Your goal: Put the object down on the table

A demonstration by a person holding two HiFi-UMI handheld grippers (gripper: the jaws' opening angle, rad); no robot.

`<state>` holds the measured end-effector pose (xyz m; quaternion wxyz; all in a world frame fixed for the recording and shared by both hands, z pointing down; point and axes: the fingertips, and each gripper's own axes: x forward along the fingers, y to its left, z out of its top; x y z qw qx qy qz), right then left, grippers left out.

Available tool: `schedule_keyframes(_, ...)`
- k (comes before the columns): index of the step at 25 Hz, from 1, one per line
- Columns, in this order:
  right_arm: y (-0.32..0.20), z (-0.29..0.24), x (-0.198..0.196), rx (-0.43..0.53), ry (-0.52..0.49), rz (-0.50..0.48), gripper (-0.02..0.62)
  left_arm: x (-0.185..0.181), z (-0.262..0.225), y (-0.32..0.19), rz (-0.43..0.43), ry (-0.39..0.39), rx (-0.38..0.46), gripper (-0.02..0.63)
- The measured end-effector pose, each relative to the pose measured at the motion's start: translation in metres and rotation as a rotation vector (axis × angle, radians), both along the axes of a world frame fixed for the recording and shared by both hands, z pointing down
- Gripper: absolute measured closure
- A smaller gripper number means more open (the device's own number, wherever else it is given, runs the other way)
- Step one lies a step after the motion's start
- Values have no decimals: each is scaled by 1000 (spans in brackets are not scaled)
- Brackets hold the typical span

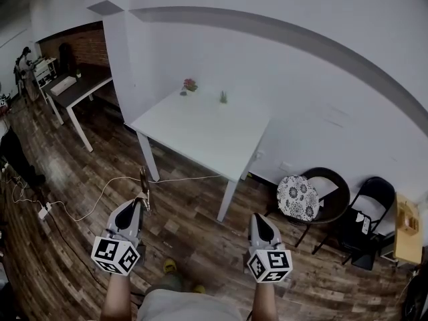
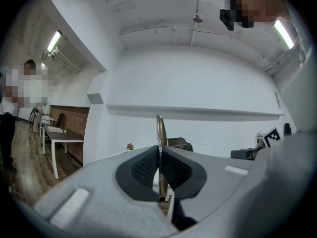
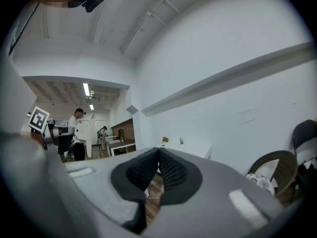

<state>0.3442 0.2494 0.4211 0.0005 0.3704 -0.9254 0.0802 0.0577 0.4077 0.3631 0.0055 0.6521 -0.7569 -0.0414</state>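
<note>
Left tool (image 1: pixel 142 200), short of the white bench's (image 1: pixel 200 129) near edge, pinches a slim metal object (image 1: pixel 143 181) upright over the wooden floor (image 1: pixel 194 209). Right tool (image 1: pixel 257 218) beside it is closed on nothing. Both carry cubes (image 1: pixel 115 255) with black-and-white square markers.

Shiny metal object (image 2: pixel 160 128), matt white table (image 1: pixel 200 129)

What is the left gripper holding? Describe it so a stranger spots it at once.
Before the white table, the left gripper is shut on a thin metal piece that sticks out past its jaws. It is slim and shiny; the right gripper is shut and empty.
</note>
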Motion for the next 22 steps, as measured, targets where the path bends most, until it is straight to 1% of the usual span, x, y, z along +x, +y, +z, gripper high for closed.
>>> schedule_keyframes(7, -18, 8, -20, -6, 11, -11, 594, -19, 8, -17, -4, 11, 1, 597)
schedule_keyframes(12, -38, 11, -33, -11, 32, -13, 594, -34, 17, -41, -1, 26, -11, 597)
schedule_keyframes(15, -54, 15, -40, -9, 41, 4, 594, -42, 24, -59, 14, 29, -24, 597)
schedule_keyframes(22, -93, 21, -86, -4, 64, 5, 592, -87, 30, -103, 19, 40, -23, 597)
